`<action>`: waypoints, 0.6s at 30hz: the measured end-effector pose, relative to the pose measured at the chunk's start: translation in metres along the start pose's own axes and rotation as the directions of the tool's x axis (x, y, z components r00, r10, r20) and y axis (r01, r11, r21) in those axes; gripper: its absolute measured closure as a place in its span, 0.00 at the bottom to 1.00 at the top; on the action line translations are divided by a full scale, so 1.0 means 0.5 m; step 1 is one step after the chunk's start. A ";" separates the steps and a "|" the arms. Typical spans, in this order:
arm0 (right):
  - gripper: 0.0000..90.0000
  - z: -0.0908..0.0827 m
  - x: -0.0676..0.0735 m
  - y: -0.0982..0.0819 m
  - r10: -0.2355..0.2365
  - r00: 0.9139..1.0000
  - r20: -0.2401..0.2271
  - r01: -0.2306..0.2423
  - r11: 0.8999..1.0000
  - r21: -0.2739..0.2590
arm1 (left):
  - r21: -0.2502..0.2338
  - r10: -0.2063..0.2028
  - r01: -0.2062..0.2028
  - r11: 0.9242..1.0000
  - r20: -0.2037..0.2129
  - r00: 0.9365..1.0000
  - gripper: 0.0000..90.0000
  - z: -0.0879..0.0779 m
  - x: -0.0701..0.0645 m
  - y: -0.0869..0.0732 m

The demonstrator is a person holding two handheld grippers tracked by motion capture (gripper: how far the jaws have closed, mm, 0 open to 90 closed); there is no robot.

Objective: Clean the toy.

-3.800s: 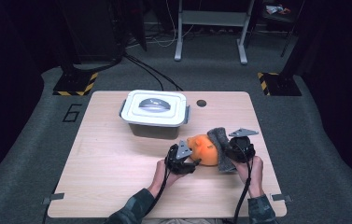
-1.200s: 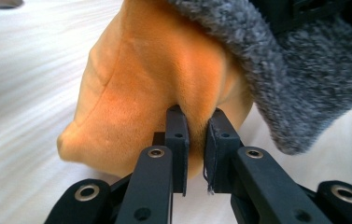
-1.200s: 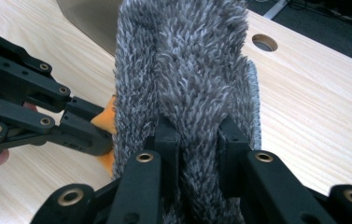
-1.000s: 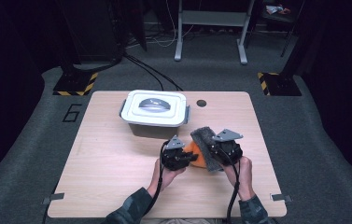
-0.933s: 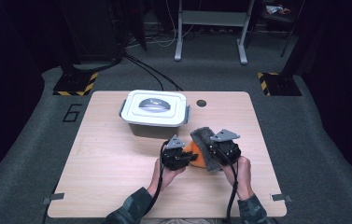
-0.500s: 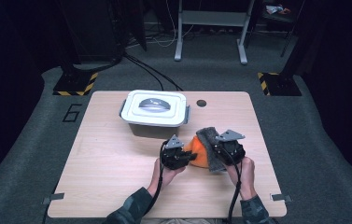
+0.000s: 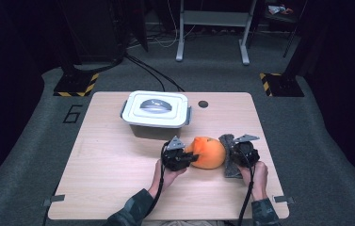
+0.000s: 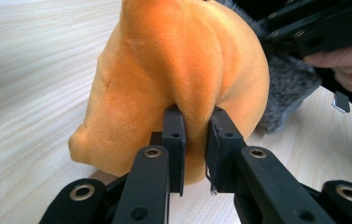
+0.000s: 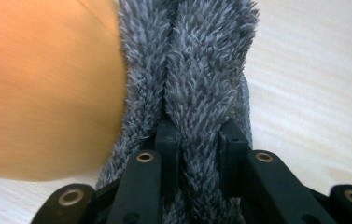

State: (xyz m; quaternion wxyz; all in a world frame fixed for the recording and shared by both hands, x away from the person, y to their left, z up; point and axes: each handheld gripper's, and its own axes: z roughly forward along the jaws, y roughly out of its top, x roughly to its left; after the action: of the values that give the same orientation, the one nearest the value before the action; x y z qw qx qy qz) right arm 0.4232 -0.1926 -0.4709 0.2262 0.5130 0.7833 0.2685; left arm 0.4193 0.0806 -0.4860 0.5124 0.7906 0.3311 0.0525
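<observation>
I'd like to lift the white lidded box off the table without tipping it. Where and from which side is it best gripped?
Probably by one of the small side tabs under the lid of the white box, a hand-held gripper coming in level from that side. The lid is broad and nearly flat, wider than the jaws; the grey handle on top lies low, so it may give little to pinch.

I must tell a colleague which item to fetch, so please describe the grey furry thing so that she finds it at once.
On the wooden table, look right of the white lidded box, near the front edge. There the grey furry piece lies against the orange plush toy, pinched by the right gripper. Only it has long, shaggy grey pile.
</observation>
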 end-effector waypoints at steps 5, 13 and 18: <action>0.83 -0.002 -0.011 -0.007 0.020 1.000 0.002 -0.020 1.000 -0.006 | -0.007 -0.001 0.001 1.000 -0.001 1.000 0.87 -0.001 0.000 -0.001; 0.83 -0.105 0.011 0.028 -0.038 0.999 0.003 0.038 0.988 -0.151 | -0.004 0.003 -0.003 1.000 0.005 1.000 0.87 -0.003 -0.002 0.000; 0.83 -0.136 0.062 0.054 -0.117 0.992 -0.054 0.103 0.971 -0.214 | -0.004 0.007 -0.007 1.000 0.003 1.000 0.87 -0.002 -0.002 0.000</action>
State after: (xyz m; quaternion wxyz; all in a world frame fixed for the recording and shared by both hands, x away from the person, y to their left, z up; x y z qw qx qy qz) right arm 0.3875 -0.1679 -0.4046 0.2677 0.4327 0.7848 0.3537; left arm 0.4180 0.0809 -0.4852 0.5143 0.7908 0.3275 0.0538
